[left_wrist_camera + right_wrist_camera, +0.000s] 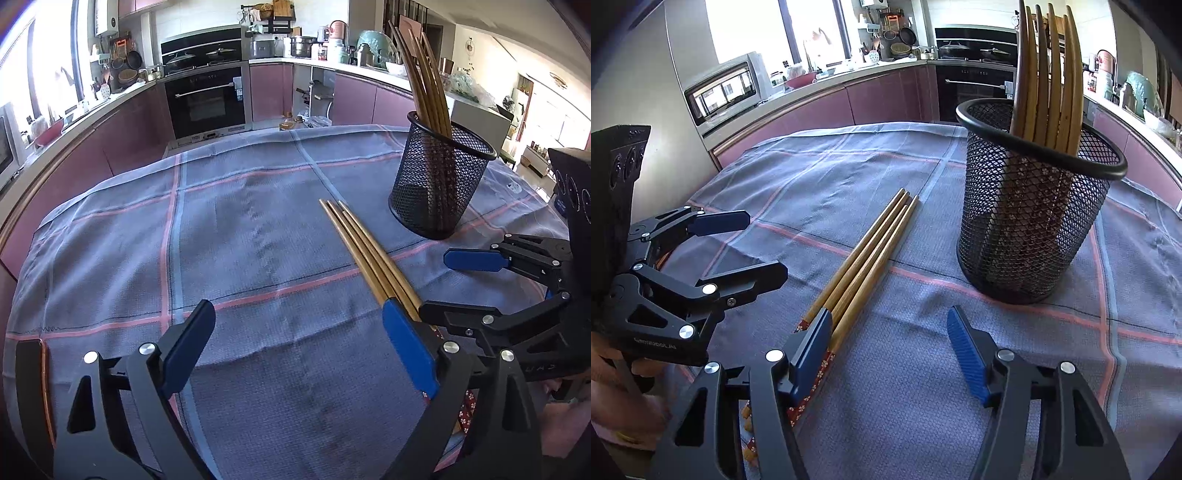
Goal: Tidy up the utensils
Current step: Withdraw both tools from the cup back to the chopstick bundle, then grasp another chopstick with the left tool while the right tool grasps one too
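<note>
- The loose chopsticks [864,254] lie flat on the table [798,184], a bundle of four side by side. In the right wrist view their long axis runs from the lower left, near the jaws, up toward the middle of the frame, with the plain tips at the far end.
- The right gripper [890,350] has its jaws partly open with nothing between them. The bundle lies just to the left of that gap. The patterned handle ends pass beside or under the left finger [810,354]; whether they touch it I cannot tell.
- The left gripper [299,350] has its jaws wide and empty over bare cloth. In its own view the bundle runs behind its right finger [410,350], so it sits to the right of that gap.
- By my reading, the bundle lies between the two grippers and within neither. The right one looks nearer, and a small shift to its left would likely put the bundle between its jaws.
- The mesh cup [1038,206] stands upright at the right of the frame, well apart from the bundle, with more chopsticks standing in it.
- The right wrist view shows the red flowered handle ends, and a hand at the lower left holding the left gripper. The left wrist view hides those ends but shows the right gripper's fingers [476,259] at its right edge, spread apart.
</note>
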{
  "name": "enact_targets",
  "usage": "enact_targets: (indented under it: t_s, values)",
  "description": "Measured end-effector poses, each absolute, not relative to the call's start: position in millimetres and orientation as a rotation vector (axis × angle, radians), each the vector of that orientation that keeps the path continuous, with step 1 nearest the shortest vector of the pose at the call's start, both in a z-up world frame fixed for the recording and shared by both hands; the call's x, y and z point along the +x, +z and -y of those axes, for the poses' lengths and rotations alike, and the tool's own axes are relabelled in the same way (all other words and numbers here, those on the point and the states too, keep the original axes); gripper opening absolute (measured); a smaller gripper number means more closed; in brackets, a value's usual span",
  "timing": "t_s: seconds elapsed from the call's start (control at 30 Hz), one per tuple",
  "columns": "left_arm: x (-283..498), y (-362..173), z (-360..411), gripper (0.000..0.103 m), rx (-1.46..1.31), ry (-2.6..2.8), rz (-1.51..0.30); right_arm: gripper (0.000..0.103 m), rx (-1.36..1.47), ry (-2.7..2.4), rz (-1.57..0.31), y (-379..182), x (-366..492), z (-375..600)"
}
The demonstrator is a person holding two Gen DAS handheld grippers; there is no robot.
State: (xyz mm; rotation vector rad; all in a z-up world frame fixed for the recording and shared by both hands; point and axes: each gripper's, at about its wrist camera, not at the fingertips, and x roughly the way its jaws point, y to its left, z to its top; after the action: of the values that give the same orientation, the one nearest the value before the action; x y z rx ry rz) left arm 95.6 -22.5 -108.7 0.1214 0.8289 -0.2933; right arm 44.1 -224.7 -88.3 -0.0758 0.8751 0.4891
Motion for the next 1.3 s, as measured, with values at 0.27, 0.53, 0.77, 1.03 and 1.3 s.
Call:
enact_targets:
  t_s: [0.27,0.53,0.77,1.03,1.3]
  values:
    - [100,-111,23,0.087,0.123,-0.299,-0.837,0.052,-0.100,0.465,-0.879,-89,46,224]
    - [108,-117,33,0.085,0.137,-0.330,-0.866,0.048,-0.064,0.478,-0.888,-89,47,234]
    - [117,-126,45,0.083,0.157,-0.349,-0.902,0.048,-0.049,0.490,-0.888,-91,48,235]
    - [123,-128,50,0.077,0.148,-0.365,-0.912,0.048,-0.041,0.496,-0.887,-91,48,238]
    - [122,-132,53,0.066,0.172,-0.343,-0.916,0.048,-0.062,0.498,-0.888,-88,49,235]
